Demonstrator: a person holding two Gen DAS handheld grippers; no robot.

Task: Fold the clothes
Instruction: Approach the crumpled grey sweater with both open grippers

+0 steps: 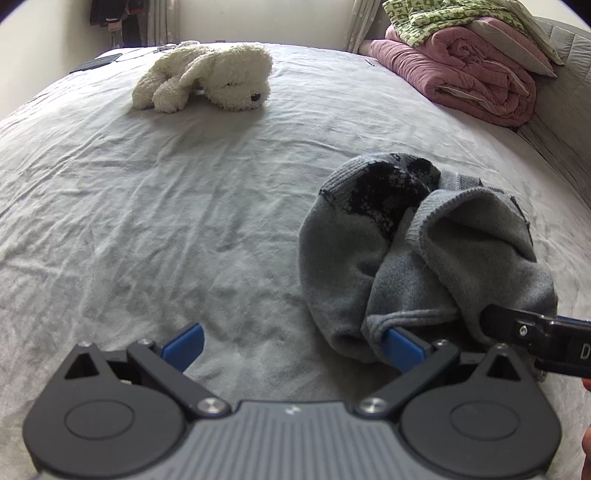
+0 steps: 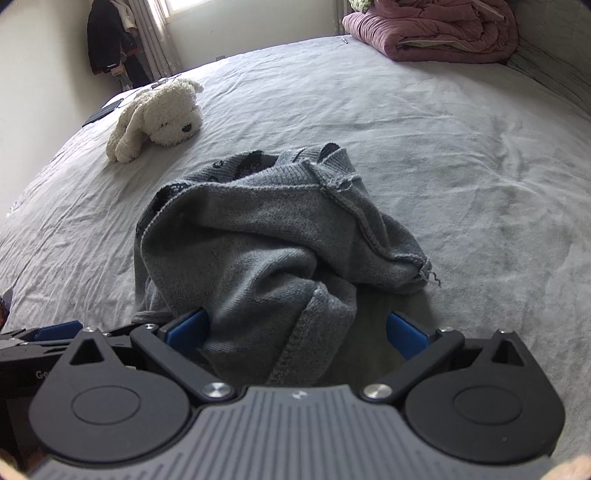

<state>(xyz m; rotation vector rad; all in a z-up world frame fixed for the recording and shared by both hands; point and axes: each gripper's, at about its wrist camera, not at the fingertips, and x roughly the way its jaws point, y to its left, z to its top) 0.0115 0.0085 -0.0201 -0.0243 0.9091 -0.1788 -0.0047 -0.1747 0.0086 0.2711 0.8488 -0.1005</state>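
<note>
We see both grippers, left [image 1: 293,347] and right [image 2: 295,332], spread wide around the crumpled sweater [image 2: 266,243] on the bed [image 1: 147,206] (lettering on the tools is cut off, unreadable).

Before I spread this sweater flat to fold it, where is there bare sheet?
Bare sheet runs wide between the grey sweater and the white plush dog. More lies bare right of the sweater in the right wrist view, toward the pink quilt. Crowded: the quilt corner, and where both grippers, left gripper and right gripper, meet the sweater.
</note>
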